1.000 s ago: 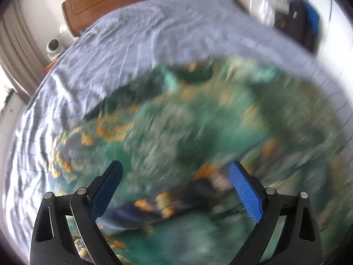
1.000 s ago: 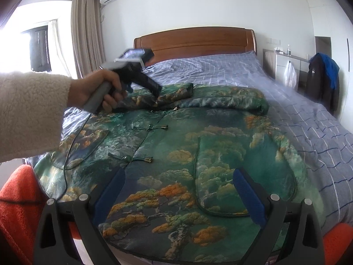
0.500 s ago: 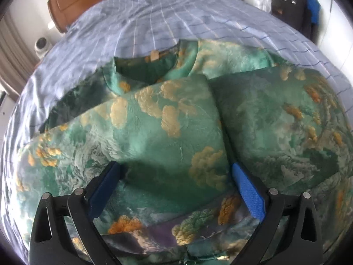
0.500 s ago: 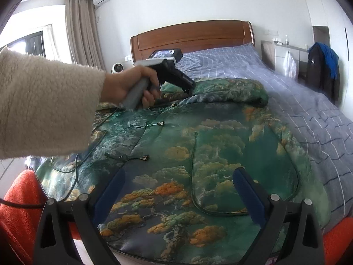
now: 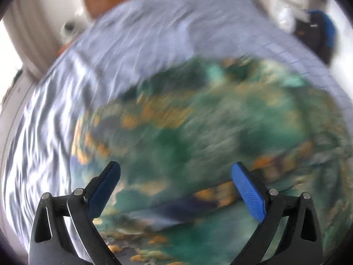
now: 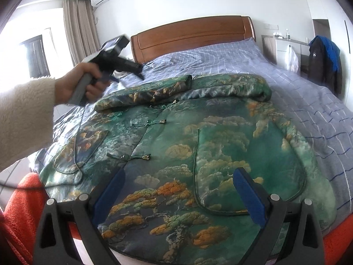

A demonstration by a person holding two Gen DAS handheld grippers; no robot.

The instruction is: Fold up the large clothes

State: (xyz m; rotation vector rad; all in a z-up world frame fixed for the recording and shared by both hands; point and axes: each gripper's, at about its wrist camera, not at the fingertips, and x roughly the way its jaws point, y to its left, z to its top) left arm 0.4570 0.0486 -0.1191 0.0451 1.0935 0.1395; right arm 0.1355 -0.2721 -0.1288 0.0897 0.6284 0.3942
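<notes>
A large green brocade jacket patterned with orange and grey-green trees and clouds (image 6: 220, 154) lies front-up across the foot end of a bed covered in a blue-grey checked sheet (image 6: 308, 101), below a brown wooden headboard (image 6: 192, 35). Its upper part and sleeves are folded down in a band across the chest. The left gripper (image 6: 140, 71), a black and grey handheld tool gripped by a hand (image 6: 81, 86) in a cream fleece sleeve (image 6: 24, 119), now hangs in the air above the sheet, up and to the left of the folded band; half a second ago it was low over that band. Its own view has gone from sharp to heavily smeared, showing the jacket (image 5: 209, 132) below, and its blue-padded fingers (image 5: 247, 192) stand wide apart, holding nothing. The right gripper (image 6: 176, 190) stays over the hem, spread wide and empty.
</notes>
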